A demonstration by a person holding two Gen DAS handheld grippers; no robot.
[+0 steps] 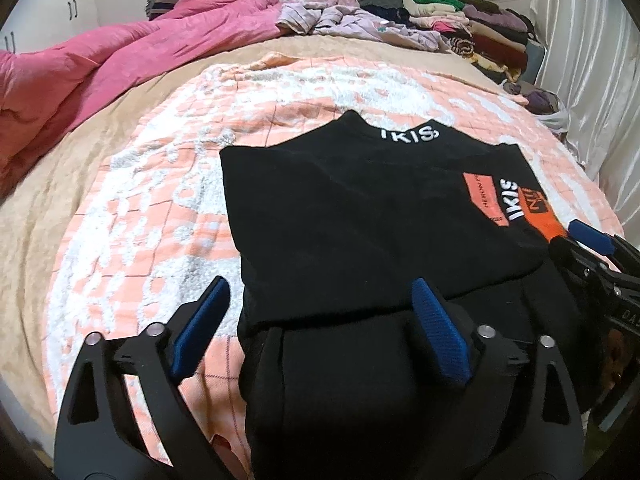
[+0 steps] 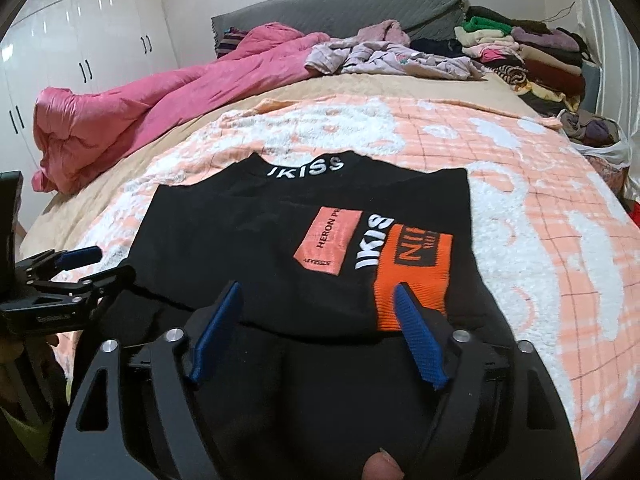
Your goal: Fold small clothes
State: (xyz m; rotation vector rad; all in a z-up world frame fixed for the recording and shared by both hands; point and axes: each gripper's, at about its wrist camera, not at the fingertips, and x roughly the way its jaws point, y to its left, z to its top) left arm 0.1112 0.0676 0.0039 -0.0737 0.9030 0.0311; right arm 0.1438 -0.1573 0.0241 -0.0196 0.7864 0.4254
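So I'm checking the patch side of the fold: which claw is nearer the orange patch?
Right. The right claw hangs open over the shirt's near edge, one finger overlapping the orange patch. The left claw is open at the shirt's opposite near corner.

Bed (image 2: 280, 92) under blanket (image 2: 540, 208), black shirt (image 2: 240, 240).

Spread left claw (image 1: 320, 300) over black garment (image 1: 360, 216) (folded)

pink duvet (image 1: 120, 60), white wardrobe (image 2: 80, 40), grey headboard (image 2: 340, 8)
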